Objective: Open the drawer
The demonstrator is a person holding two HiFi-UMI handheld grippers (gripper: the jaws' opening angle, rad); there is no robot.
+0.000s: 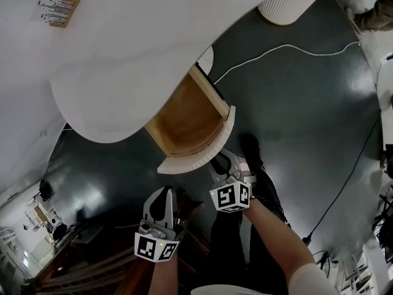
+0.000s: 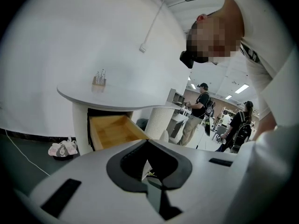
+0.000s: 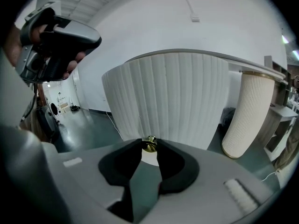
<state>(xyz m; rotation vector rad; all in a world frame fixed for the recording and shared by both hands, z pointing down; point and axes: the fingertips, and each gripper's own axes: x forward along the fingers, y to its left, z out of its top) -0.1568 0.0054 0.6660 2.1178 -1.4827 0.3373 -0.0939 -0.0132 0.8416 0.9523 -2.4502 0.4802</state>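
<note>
Ahead of my jaws: drawer out, knob pinched.
My left gripper point(image 2: 147, 143) hangs closed and empty, short of the drawer point(image 1: 184, 117). My right gripper point(image 1: 221, 163) clamps its brass knob point(image 3: 149, 144). Risk: an off-line pull slips the round knob free.

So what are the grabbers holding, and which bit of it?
The right gripper pinches the small brass knob on the drawer front, one jaw on each side of it. The left gripper holds nothing.

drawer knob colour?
The knob is shiny brass-gold; it shows best in the right gripper view.
</note>
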